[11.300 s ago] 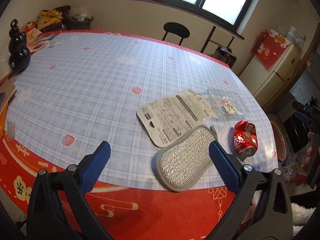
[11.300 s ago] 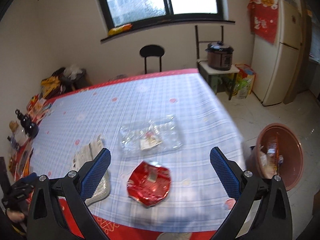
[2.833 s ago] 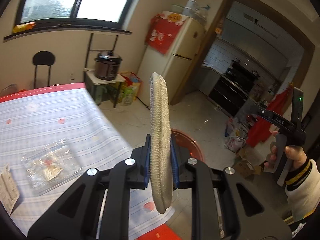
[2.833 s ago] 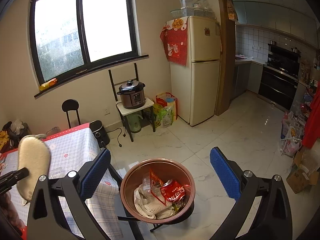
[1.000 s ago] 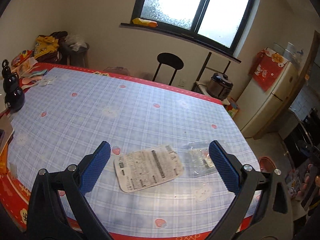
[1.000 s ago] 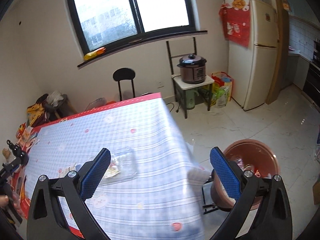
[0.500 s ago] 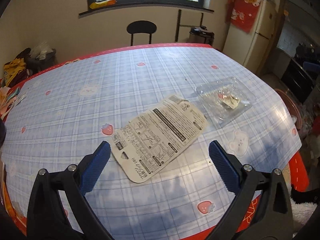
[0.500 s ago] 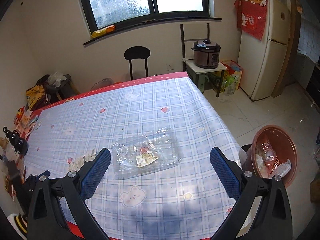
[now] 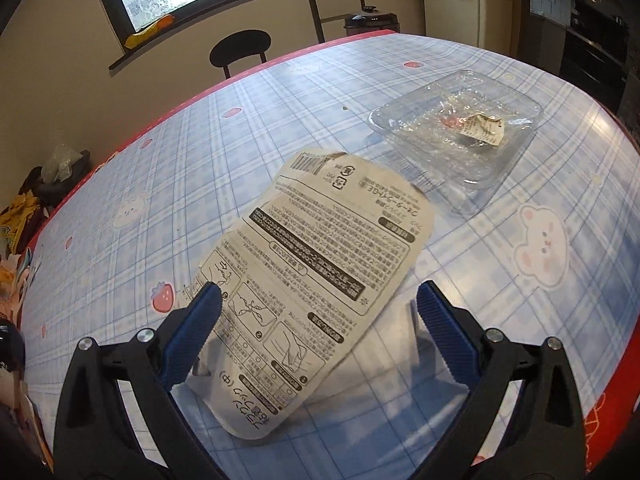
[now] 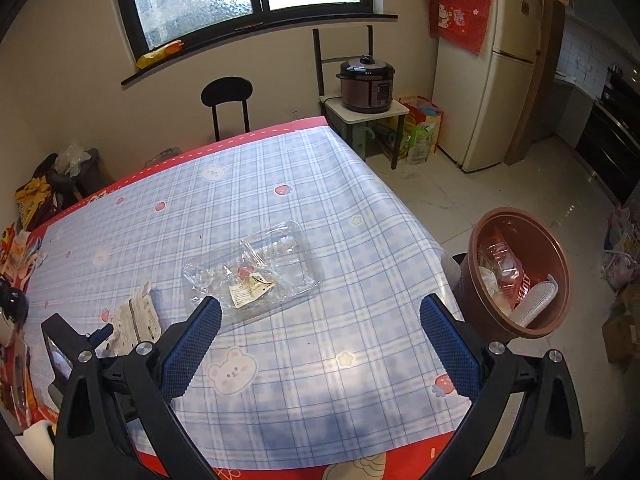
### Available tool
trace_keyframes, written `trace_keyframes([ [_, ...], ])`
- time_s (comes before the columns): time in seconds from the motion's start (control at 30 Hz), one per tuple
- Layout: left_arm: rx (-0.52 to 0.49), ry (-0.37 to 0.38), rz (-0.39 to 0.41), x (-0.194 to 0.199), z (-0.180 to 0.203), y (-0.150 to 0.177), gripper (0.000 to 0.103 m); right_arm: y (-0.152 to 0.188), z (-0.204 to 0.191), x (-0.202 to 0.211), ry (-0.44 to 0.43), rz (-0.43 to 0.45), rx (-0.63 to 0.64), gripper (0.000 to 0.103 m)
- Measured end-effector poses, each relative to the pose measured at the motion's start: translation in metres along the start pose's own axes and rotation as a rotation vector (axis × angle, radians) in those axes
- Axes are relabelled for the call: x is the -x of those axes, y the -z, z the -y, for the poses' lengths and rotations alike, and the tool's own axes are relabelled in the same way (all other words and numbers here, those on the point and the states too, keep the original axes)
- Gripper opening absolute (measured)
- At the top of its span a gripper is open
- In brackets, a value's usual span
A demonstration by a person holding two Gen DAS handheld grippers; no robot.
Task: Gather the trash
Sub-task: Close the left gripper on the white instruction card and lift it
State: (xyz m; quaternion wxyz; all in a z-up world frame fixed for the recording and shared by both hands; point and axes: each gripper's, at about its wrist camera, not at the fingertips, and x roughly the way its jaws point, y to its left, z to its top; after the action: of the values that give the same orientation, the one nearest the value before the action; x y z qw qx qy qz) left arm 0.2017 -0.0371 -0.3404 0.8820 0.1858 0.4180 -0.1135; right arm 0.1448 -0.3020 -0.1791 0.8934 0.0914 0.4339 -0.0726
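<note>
A printed white card (image 9: 304, 276) lies on the blue checked tablecloth (image 9: 200, 152), curling up a little at its near end. My left gripper (image 9: 318, 322) is open low over it, its blue fingers on either side of the card's near half. A clear plastic tray (image 9: 460, 128) with a small label inside rests just beyond the card. From the right wrist view the same tray (image 10: 256, 270) sits mid-table, with the card (image 10: 136, 316) and the left gripper at the lower left. My right gripper (image 10: 320, 336) hangs open above the table's near edge, holding nothing.
A brown bin (image 10: 520, 276) with trash stands on the floor off the table's right edge. A black chair (image 10: 227, 98) sits behind the far edge. A cooker (image 10: 366, 84) on a stand and a fridge (image 10: 486, 64) are beyond. Clutter (image 10: 24, 248) lines the table's left end.
My left gripper has dropped down and closed in on the printed card, which now lies between its open fingers. My right gripper has moved slightly nearer the tray, still open.
</note>
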Motion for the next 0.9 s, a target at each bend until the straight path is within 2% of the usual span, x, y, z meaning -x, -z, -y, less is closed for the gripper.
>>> trace_keyframes([
  [0.13,0.017,-0.024,0.007,-0.009,-0.006,-0.005,0.096,0.003,0.001,-0.006,0.001,-0.017,0.000,0.098],
  [0.2,0.009,-0.027,-0.002,-0.012,-0.006,-0.006,0.091,0.005,0.001,-0.010,-0.005,-0.028,-0.009,0.098],
  [0.3,0.008,0.010,-0.003,-0.014,-0.009,-0.008,0.072,0.004,0.000,-0.015,-0.019,-0.041,-0.016,0.098],
  [0.37,0.005,0.000,0.015,-0.011,-0.011,-0.008,0.061,0.003,-0.002,-0.020,-0.023,-0.051,-0.009,0.098],
  [0.4,0.019,0.009,0.032,-0.006,-0.015,-0.009,0.052,0.002,-0.004,-0.022,-0.026,-0.055,-0.005,0.098],
  [0.43,0.035,0.017,0.048,-0.001,-0.018,-0.010,0.049,0.001,-0.005,-0.024,-0.030,-0.059,-0.002,0.098],
  [0.5,0.078,0.036,0.082,0.013,-0.030,-0.014,0.032,-0.001,-0.008,-0.030,-0.042,-0.068,0.005,0.098],
  [0.57,0.141,0.068,0.122,0.030,-0.046,-0.018,0.022,-0.002,-0.011,-0.037,-0.060,-0.075,0.008,0.098],
  [0.73,0.324,0.124,0.177,0.059,-0.095,-0.021,0.016,-0.003,-0.023,-0.066,-0.082,-0.097,0.039,0.098],
  [0.9,0.525,0.155,0.193,0.078,-0.142,-0.006,0.015,-0.005,-0.024,-0.107,-0.119,-0.140,0.033,0.098],
])
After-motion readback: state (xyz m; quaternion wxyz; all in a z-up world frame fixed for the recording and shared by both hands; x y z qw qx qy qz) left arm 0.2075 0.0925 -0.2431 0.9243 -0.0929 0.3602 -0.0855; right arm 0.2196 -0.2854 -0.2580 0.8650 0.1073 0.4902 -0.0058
